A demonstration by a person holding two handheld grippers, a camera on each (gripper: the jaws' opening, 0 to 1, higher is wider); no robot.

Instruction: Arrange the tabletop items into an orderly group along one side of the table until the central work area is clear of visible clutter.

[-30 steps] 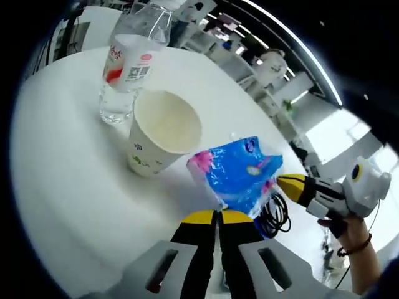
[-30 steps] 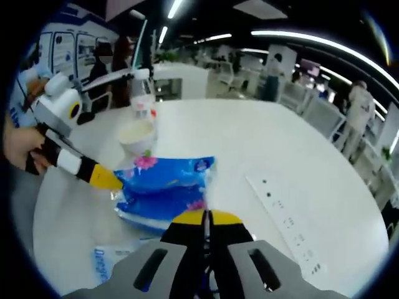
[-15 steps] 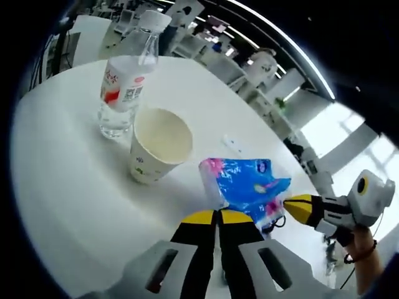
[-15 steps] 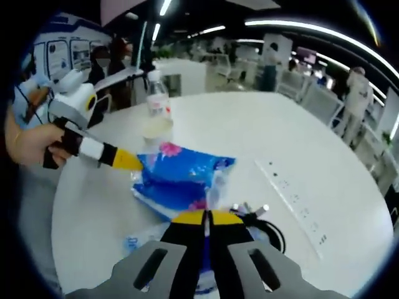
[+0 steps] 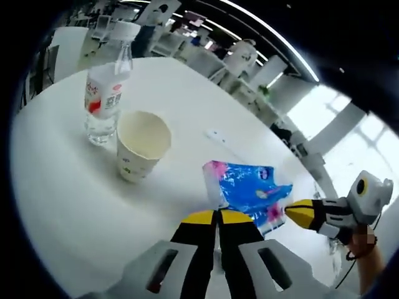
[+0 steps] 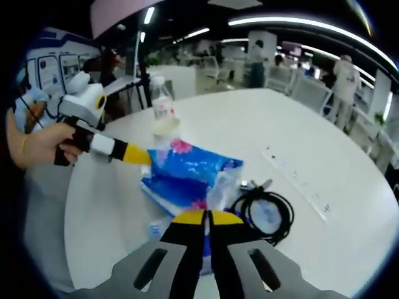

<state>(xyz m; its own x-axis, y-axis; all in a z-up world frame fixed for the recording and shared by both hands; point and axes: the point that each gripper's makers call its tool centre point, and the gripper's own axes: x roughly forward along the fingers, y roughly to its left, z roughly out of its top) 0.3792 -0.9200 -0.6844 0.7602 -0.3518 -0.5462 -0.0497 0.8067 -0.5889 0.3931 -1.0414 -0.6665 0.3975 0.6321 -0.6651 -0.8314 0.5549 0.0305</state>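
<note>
Two grippers, jaws together, over white round table (image 5: 75,205) (apparently an open-plan office), blue tissue pack (image 5: 249,190) between.

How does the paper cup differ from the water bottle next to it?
The cream paper cup is short, wide, opaque and open-topped; the clear plastic water bottle is tall, narrow, see-through and capped, with a red and white label. Both stand upright, close together, on the round white table.

Bright ceiling light strips (image 6: 293,22) and window glare wash out the white table (image 5: 75,205); fisheye bending warps edges, background slightly blurred.
</note>
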